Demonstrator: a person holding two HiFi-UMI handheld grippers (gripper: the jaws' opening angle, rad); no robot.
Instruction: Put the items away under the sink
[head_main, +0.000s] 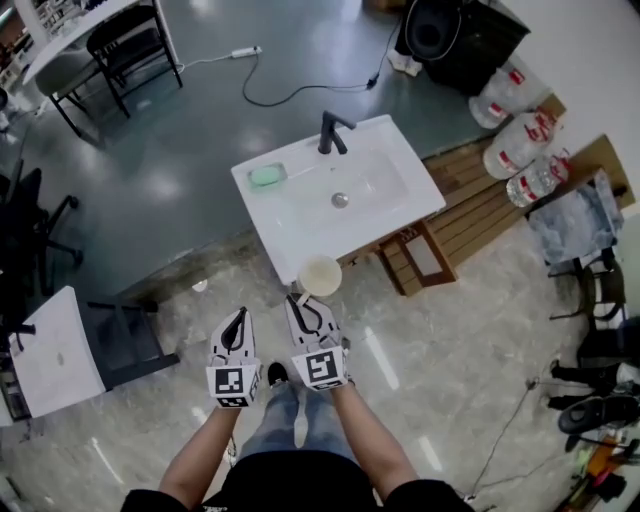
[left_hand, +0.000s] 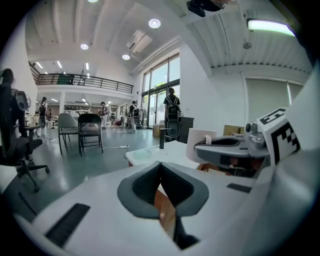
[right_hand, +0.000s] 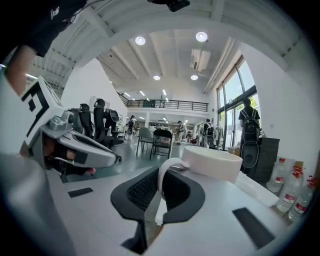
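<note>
A white sink cabinet (head_main: 390, 215) with a black tap (head_main: 332, 132) and a green soap dish (head_main: 267, 176) stands ahead of me. My right gripper (head_main: 303, 300) is shut on the handle of a white mug (head_main: 320, 275), held just in front of the sink's near edge. In the right gripper view the mug (right_hand: 212, 162) sits beyond the jaws, which pinch its handle (right_hand: 162, 182). My left gripper (head_main: 240, 316) hovers beside it on the left, shut and empty. The left gripper view shows its closed jaws and the mug (left_hand: 200, 143) to the right.
An open wooden cabinet door (head_main: 415, 258) juts out at the sink's right. Behind it lie a wooden pallet (head_main: 480, 205) and large water bottles (head_main: 520, 130). A white table (head_main: 55, 350) stands at left; chairs (head_main: 130, 45) and a floor cable (head_main: 300, 92) lie further off.
</note>
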